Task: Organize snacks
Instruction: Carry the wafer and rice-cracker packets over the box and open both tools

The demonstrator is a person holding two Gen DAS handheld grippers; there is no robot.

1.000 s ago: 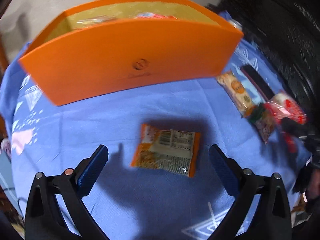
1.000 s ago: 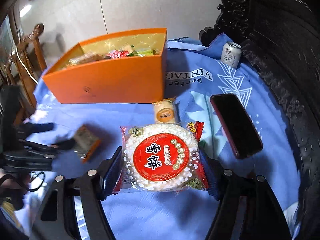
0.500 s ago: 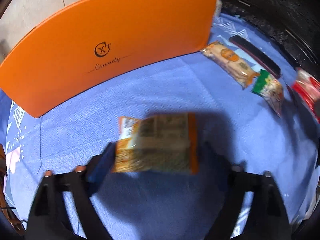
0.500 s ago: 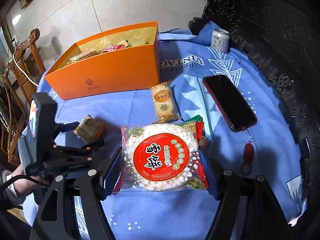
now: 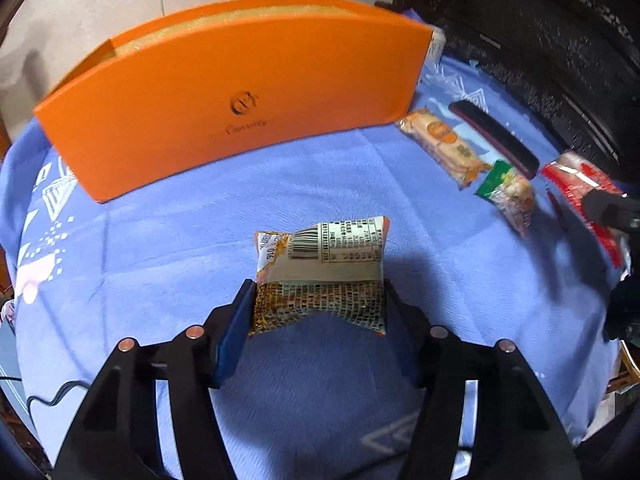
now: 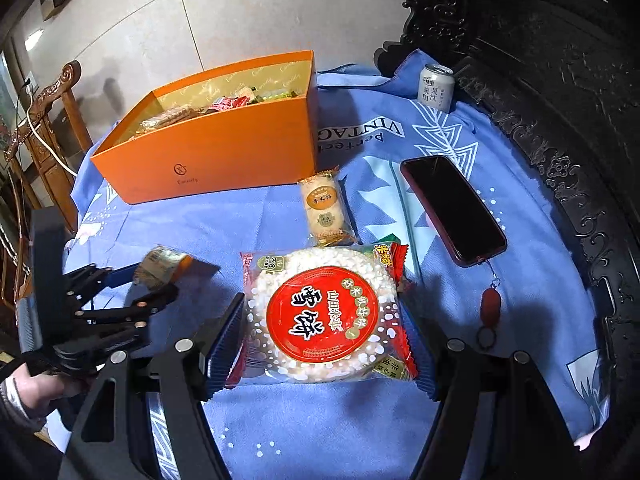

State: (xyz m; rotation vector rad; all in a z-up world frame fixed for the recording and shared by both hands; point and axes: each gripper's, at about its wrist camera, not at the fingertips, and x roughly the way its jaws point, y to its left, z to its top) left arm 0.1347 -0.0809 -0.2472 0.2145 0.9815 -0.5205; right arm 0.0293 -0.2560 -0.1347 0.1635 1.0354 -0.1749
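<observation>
Surface: blue cloth (image 6: pixel 248 220) over a table, with dark carved furniture beyond the right fingers.
Box: orange box (image 5: pixel 240 92) stands ahead of both grippers, already holding several snacks (wrappers show over its rim in the right view).
Left gripper (image 5: pixel 320 300): jaws closing on a small orange packet (image 5: pixel 320 272), whose edges sit between the blue pads and bulge, so it looks gripped and clear of the cloth.
Right gripper (image 6: pixel 324 332): partly open around a round rice cracker pack (image 6: pixel 324 312), pads against both sides.
Left to do: both held packs must go into the box; a cake bar (image 6: pixel 324 208) and a green packet (image 5: pixel 508 192) lie on the cloth just past the right fingertips.
Not snacks: phone (image 6: pixel 452 208) and can (image 6: pixel 436 88), apart to the right.
Progress: judged well along, four items remaining.
</observation>
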